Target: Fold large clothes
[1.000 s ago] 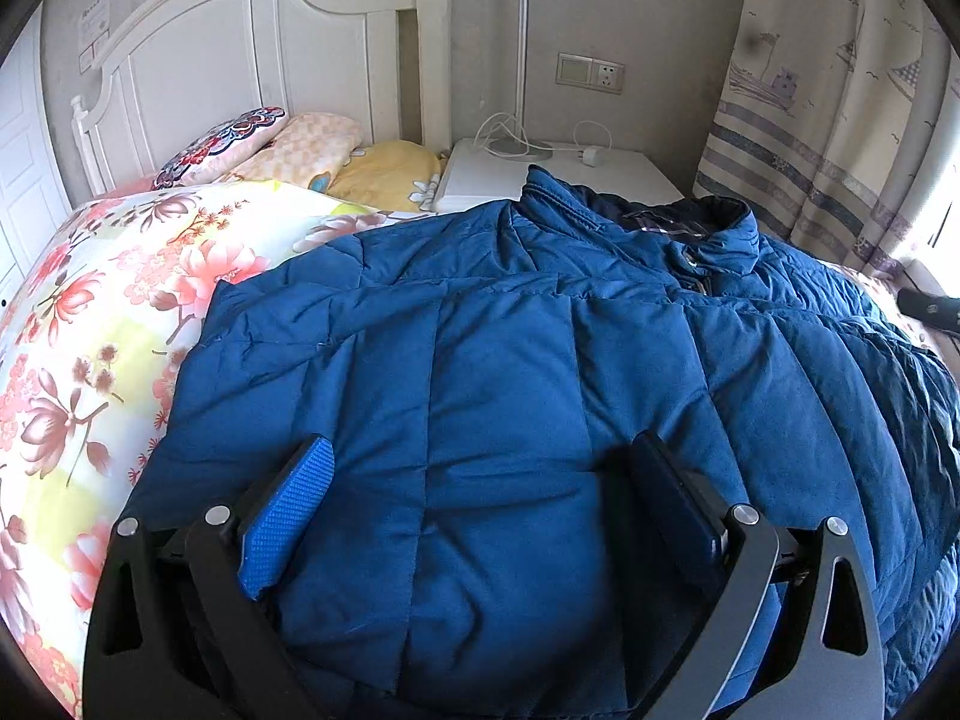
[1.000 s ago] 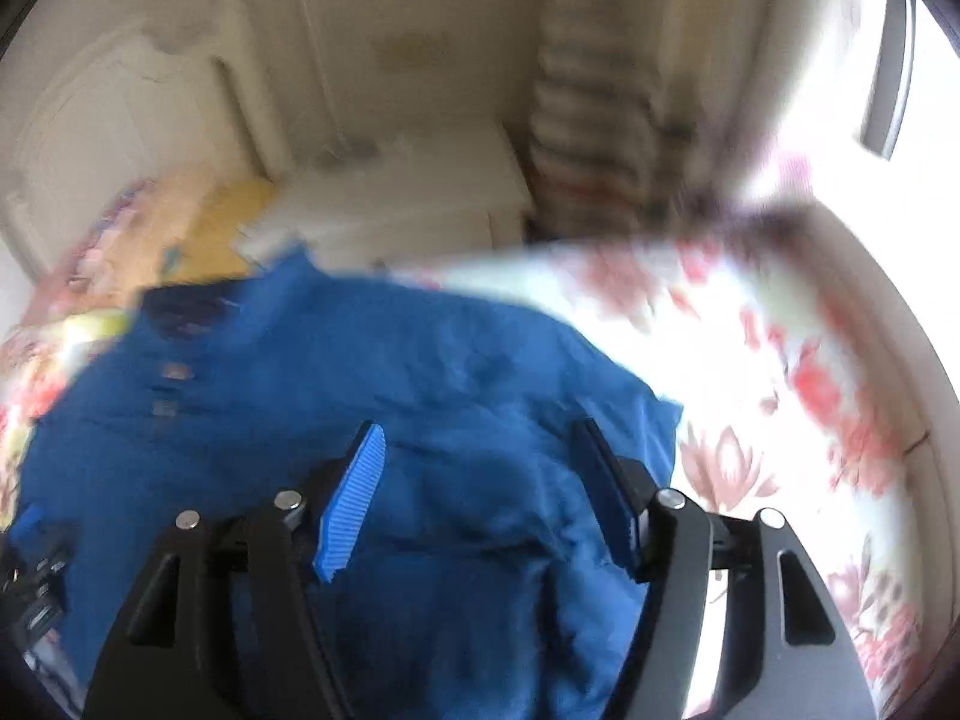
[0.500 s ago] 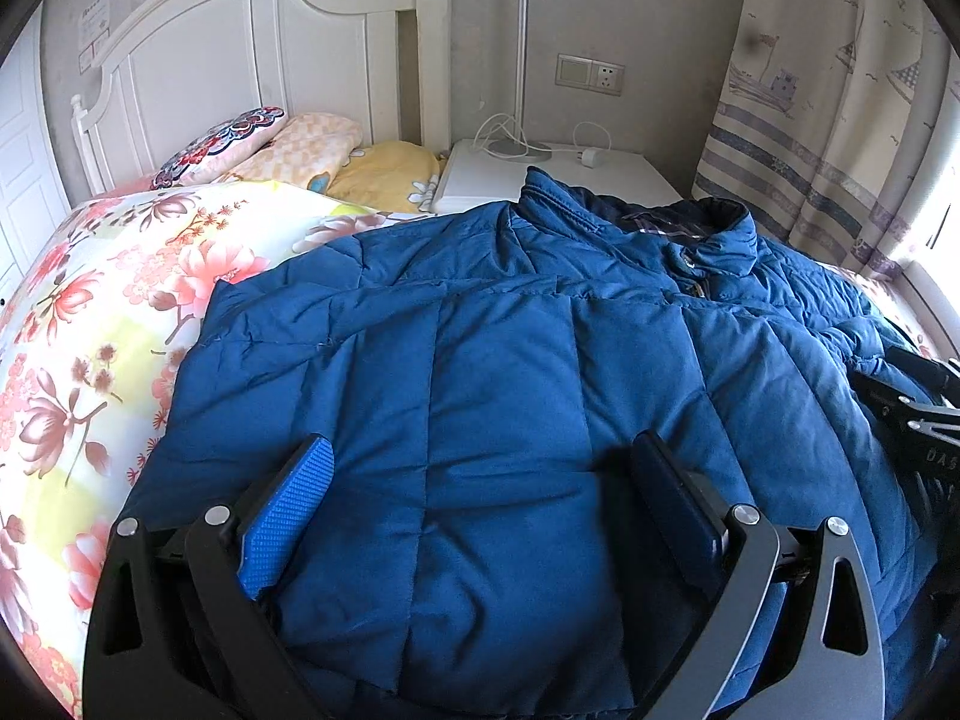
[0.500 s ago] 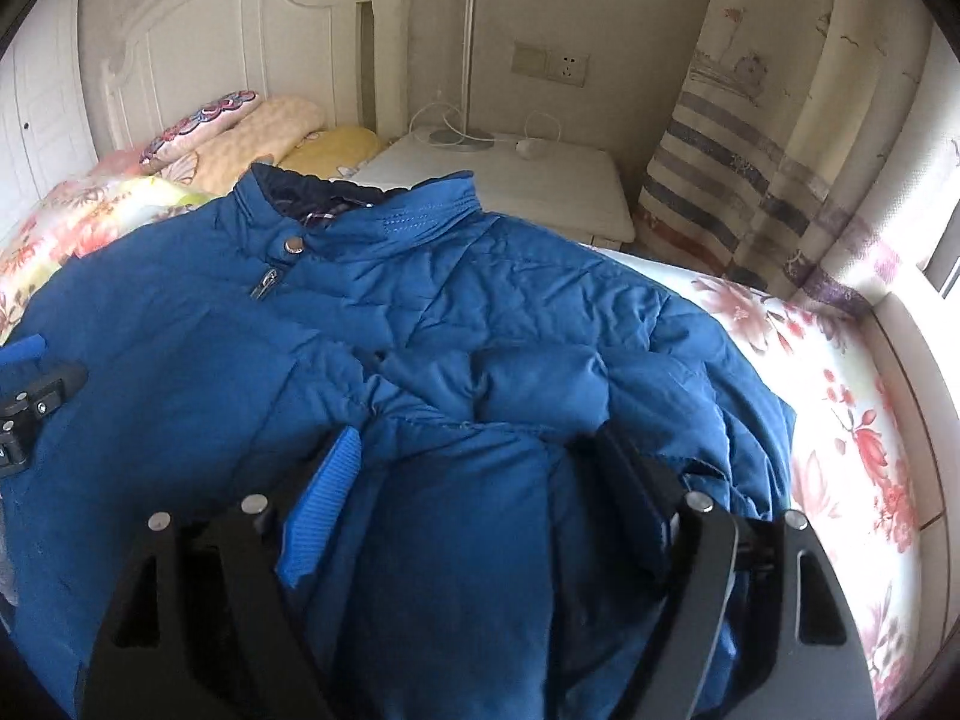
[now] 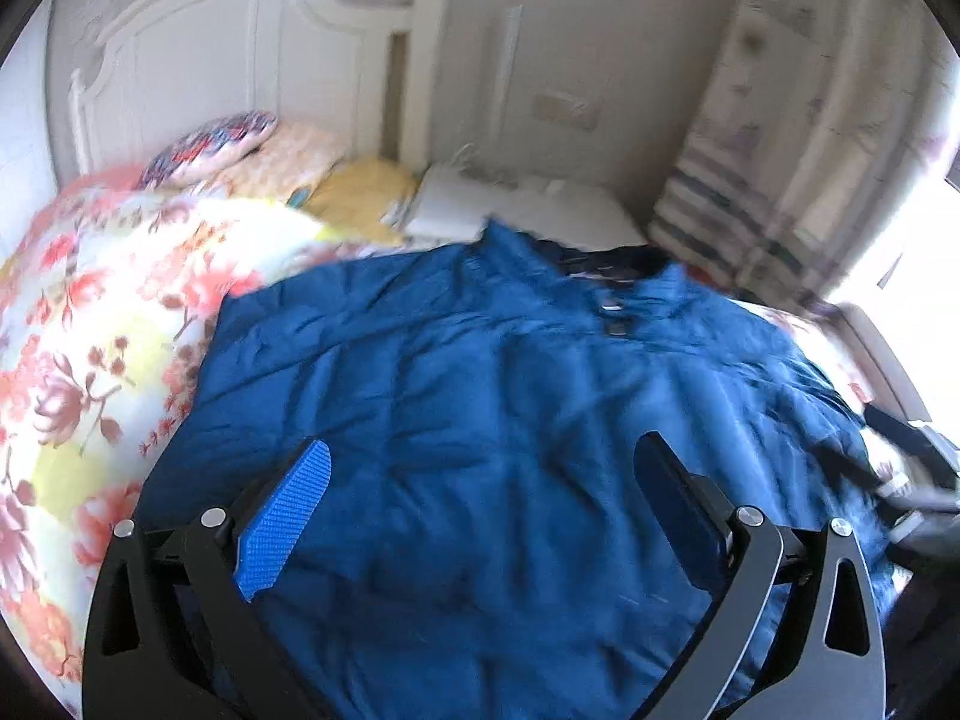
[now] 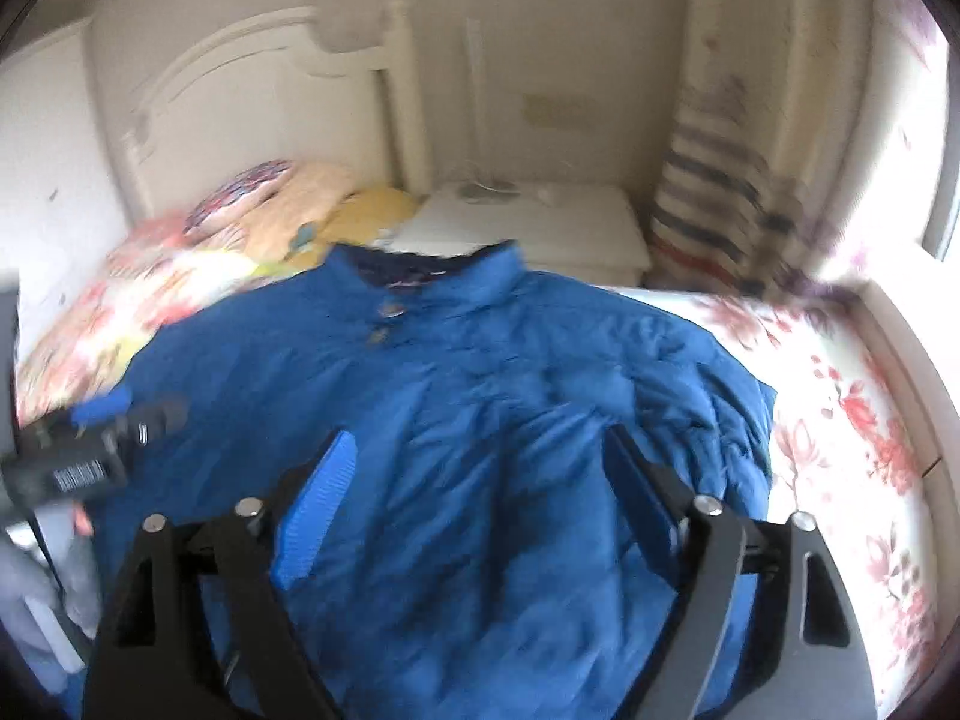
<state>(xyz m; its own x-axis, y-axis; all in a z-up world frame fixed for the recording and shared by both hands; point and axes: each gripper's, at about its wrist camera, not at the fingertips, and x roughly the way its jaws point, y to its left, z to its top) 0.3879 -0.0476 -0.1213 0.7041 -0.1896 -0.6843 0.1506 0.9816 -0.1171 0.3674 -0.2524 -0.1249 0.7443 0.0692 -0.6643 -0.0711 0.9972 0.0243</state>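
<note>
A blue quilted jacket (image 5: 480, 420) lies spread front-up across a bed covered by a floral quilt (image 5: 90, 348), its collar (image 6: 432, 267) turned toward the white headboard (image 5: 240, 72) and the white nightstand (image 6: 540, 228) beside it. Both views are blurred.

The left gripper (image 5: 486, 498) is held low over the jacket's lower half, pointing forward toward the collar, its fingers (image 5: 288, 516) spread wide apart with nothing between them but the fabric below; whether they touch the cloth cannot be told. The right gripper (image 6: 486, 480) is posed the same way over the jacket's right side, angled toward the headboard, its fingers (image 6: 315, 516) likewise spread and gripping nothing.

Each tool shows in the other's camera: in the right wrist view the left gripper enters from the left edge, over the jacket's side; in the left wrist view the right gripper is a dark blurred shape at the right edge, near the jacket's far sleeve (image 5: 828, 420).

The sleeve on the right side (image 6: 708, 408) lies bunched and folded in on the jacket body. Pillows (image 5: 252, 138) are stacked against the headboard, and a striped curtain (image 6: 720, 204) hangs by the bright window at right.
</note>
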